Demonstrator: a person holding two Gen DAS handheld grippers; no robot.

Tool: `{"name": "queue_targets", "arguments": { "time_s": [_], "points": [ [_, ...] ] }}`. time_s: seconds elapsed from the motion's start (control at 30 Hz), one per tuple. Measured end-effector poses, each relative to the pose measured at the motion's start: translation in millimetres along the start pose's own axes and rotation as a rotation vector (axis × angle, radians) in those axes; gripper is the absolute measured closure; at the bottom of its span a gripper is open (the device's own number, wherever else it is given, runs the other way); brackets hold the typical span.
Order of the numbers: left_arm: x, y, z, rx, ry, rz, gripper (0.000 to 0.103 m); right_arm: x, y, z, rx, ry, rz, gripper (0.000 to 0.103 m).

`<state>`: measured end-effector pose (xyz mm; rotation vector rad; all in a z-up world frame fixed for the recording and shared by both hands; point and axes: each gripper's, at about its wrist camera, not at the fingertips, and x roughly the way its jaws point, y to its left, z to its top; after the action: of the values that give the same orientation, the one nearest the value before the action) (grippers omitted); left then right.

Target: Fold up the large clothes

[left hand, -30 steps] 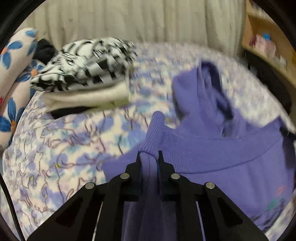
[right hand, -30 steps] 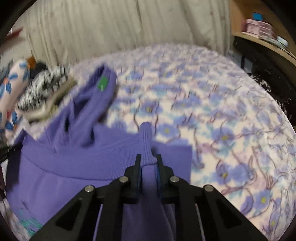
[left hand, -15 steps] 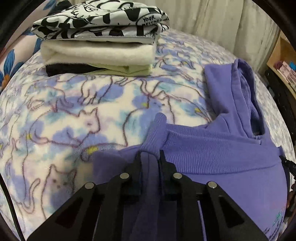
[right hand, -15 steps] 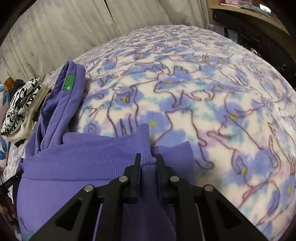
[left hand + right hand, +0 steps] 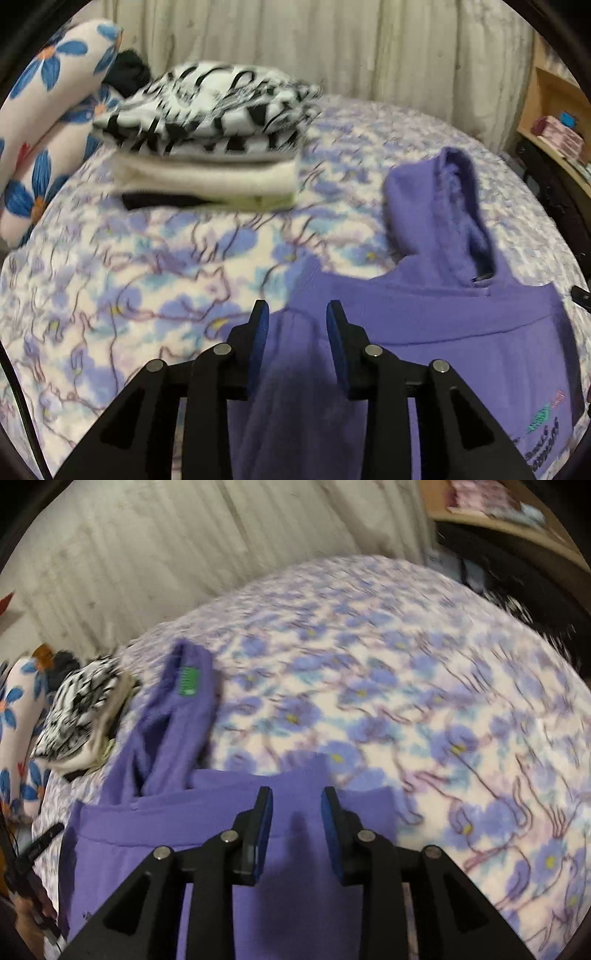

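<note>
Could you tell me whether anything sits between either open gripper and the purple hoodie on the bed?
Nothing visible does. The left gripper and right gripper are both open directly over the purple hoodie. The folded stack lies apart, farther back.

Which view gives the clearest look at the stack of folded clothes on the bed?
The left wrist view: the stack of folded clothes sits large and whole there, with a black-and-white patterned piece on top of cream layers, though motion-blurred. The right wrist view shows it only small at the left edge, beside the purple hoodie.
</note>
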<state>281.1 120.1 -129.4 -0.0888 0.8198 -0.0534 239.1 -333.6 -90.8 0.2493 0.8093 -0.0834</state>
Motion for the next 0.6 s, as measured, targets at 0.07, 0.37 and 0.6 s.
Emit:
{"name": "queue_targets", "arguments": {
  "time_s": [0.07, 0.37, 0.6],
  "points": [
    [-1.5, -10.7, 1.7, 0.015, 0.002, -0.038, 0.086, 8.0, 25.8, -2.0, -0.05, 0.029, 0.028, 0.076],
    [61.1, -18.2, -9.8, 0.022, 0.15, 0.014, 0.089, 53.7, 66.4, -23.5, -0.127, 0.088, -0.026, 0.079],
    [67.2, 9.1, -7.8, -0.064, 0.16, -0.066, 0.098, 51.0, -23.5, -12.1, -0.022, 0.075, -0.181, 0.103]
  ]
}}
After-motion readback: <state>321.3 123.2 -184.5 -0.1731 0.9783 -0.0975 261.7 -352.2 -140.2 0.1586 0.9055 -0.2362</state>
